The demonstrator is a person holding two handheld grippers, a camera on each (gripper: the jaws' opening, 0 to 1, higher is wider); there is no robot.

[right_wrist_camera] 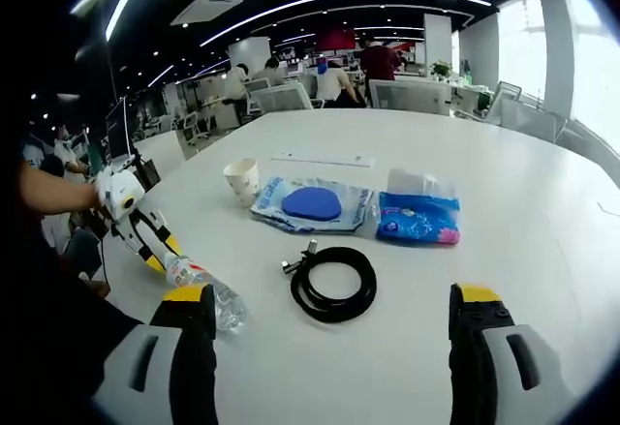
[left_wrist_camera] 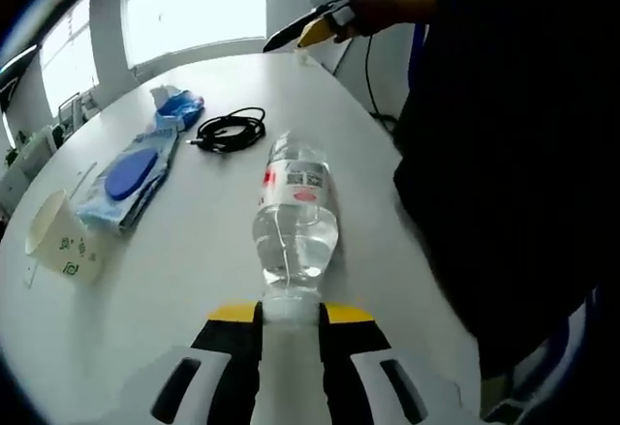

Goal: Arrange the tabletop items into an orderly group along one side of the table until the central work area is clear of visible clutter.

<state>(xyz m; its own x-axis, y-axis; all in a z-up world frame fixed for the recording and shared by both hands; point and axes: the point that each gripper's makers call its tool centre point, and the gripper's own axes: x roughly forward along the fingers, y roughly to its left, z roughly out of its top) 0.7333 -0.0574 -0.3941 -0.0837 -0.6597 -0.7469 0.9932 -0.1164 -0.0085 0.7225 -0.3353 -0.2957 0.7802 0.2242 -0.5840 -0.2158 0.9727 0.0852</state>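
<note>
- The left gripper (left_wrist_camera: 291,333) has its two yellow-tipped jaws closed on the cap end of a clear plastic water bottle (left_wrist_camera: 295,222), which lies on its side on the white table (left_wrist_camera: 223,260) and points away from the camera. Gripping the neck probably gives a narrow, firm hold for dragging or lifting it.
- The bottle holds some water, pooled along its lower side; its label faces up. In the right gripper view the same bottle (right_wrist_camera: 205,291) lies at the near left of the table, with the left gripper (right_wrist_camera: 145,236) on it.
- The right gripper (right_wrist_camera: 334,314) has its jaws spread wide with nothing between them, and it hangs above the table short of the coiled black cable (right_wrist_camera: 334,285). In the left gripper view it (left_wrist_camera: 305,30) is held up beyond the far end of the table, clear of everything.
- Beyond the cable sit a clear packet with a blue oval pad inside (right_wrist_camera: 312,204) and, just beside it, a blue tissue pack (right_wrist_camera: 418,220) with a white tissue sticking out.
- A paper cup (right_wrist_camera: 241,181) stands upright next to the packet; I cannot tell whether anything is in it.
- A thin white strip (right_wrist_camera: 323,159) lies farther back.
- The items are loosely clustered mid-table, so the grouping is, I judge, barely begun.
</note>
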